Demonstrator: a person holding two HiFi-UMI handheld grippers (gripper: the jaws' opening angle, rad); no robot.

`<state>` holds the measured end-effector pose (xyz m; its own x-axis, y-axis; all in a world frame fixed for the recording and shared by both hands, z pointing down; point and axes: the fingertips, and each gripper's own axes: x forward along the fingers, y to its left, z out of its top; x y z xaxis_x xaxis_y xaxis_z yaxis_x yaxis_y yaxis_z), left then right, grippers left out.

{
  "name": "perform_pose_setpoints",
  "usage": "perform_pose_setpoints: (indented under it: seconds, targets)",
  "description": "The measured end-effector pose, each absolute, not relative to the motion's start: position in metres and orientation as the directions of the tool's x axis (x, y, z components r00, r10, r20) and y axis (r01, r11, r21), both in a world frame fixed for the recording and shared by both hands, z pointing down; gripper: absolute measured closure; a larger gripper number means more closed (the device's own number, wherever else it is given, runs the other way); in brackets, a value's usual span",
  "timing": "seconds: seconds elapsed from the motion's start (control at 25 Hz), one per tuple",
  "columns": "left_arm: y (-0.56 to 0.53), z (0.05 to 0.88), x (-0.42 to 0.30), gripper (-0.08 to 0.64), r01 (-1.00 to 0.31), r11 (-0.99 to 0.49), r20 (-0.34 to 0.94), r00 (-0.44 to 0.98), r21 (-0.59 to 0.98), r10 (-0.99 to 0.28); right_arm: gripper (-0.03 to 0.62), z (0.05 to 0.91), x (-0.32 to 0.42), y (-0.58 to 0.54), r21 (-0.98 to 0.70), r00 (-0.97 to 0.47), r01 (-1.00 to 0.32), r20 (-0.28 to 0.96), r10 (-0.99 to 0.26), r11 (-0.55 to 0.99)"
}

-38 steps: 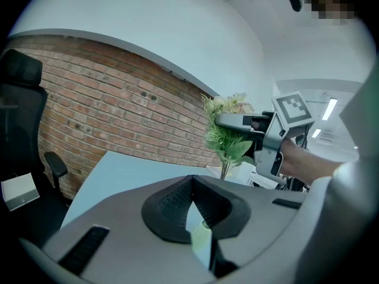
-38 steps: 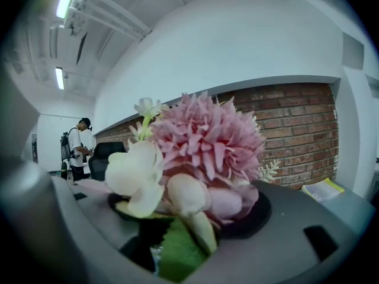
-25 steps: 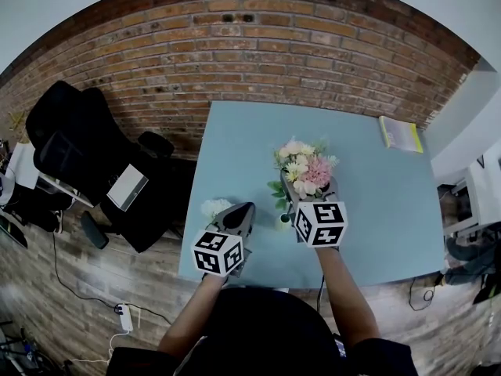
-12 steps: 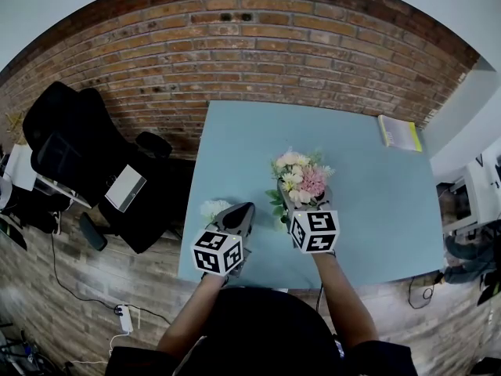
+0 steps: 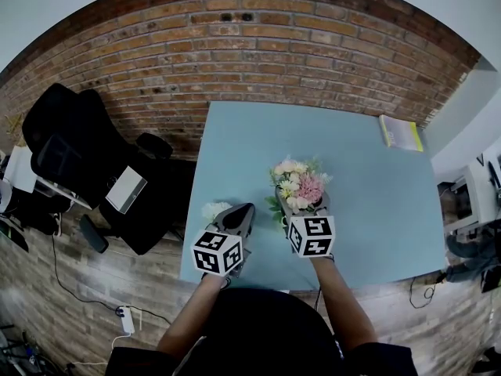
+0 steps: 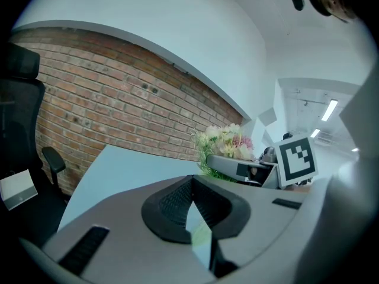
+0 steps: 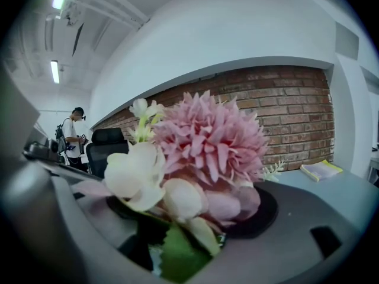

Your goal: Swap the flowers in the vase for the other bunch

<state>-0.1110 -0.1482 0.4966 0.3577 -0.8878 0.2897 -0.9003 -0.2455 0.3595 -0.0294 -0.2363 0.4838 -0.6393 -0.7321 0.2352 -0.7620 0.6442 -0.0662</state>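
Your right tool is clamped low on the pink and cream bunch. The blooms stand up past its jaws and fill its own view, above the near part of the desk. Your left tool has its jaws pressed together. A pale green sliver shows between the pads, and I can't tell whether it is a stem. The white flowers sit just beside that tool on its left, near the desk's front edge. No view shows the vase plainly; it may be hidden under the bunch and the right tool. You look to be mid-swap, with one bunch in hand, going either into the vase or out of it; the views don't settle which. Next, find the vase mouth and hold the stems upright and together. Let go only once the bunch is seated in the vase or laid on the desk.
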Motion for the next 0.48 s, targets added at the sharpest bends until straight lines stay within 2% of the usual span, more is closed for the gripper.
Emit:
perform_pose_setpoints:
  seconds: [0.2,0.48]
  targets:
    - [-0.149,0.499,-0.113,0.552,-0.898,-0.243,0.291,0.359,0.366,-0.887,0.206,0.491,-0.029,-0.235,-0.092,-0.632,-0.771,0.232,-0.739,0.63]
    - [-0.15,0.498,-0.112,0.552,-0.892,-0.252,0.286,0.37,0.374,-0.884,0.167,0.495,-0.028,-0.233,-0.113,-0.633,-0.771,0.243,-0.735,0.627]
